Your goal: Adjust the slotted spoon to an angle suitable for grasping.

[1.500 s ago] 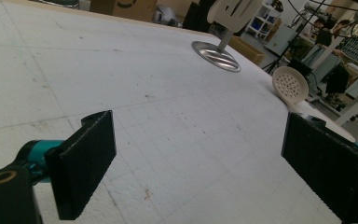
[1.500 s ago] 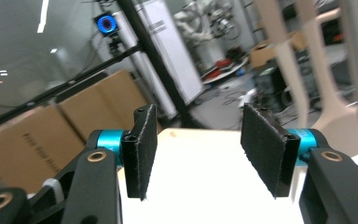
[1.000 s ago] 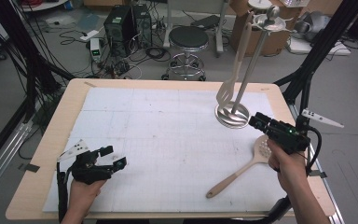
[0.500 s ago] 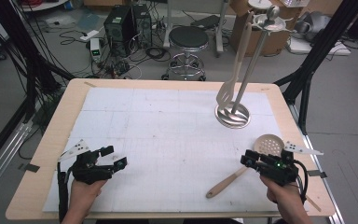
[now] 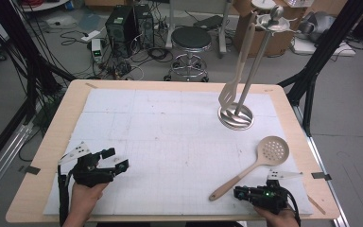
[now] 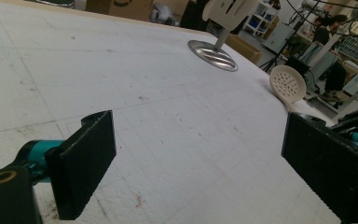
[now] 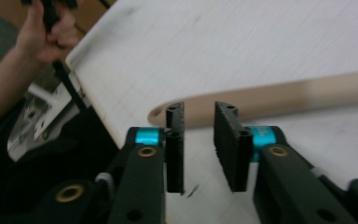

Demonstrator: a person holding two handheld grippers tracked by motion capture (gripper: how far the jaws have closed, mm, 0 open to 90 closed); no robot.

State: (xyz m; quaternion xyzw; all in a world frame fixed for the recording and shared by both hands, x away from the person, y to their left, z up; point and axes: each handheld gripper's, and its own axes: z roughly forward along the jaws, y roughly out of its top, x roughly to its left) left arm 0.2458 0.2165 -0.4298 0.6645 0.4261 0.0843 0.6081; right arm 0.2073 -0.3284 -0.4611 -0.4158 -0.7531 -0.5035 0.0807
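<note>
Right claw (image 5: 238, 193) sits low at the near right edge of the surface (image 5: 170, 137), just beside the handle end of a slotted wooden spoon (image 5: 253, 166). In the right gripper view the claw's (image 7: 199, 135) jaws have just been closing and now stand narrowly apart; the handle tip (image 7: 168, 113) lies just beyond the tips, crossing behind them. No contact between pads and handle can be made out, and the gap between the jaws looks empty. The spoon rests flat on the white mat, its perforated round head (image 5: 273, 151) toward the far right, its handle running down toward the near edge. Left claw (image 5: 115, 159) rests on the near left of the surface, held in the person's left hand (image 5: 87, 187); in the left gripper view its jaws stand wide apart over bare mat, nothing between them. Far right of centre, a metal utensil stand (image 5: 236, 116) with a round base carries a hanging slotted spatula (image 5: 230, 92), well apart from both claws.
</note>
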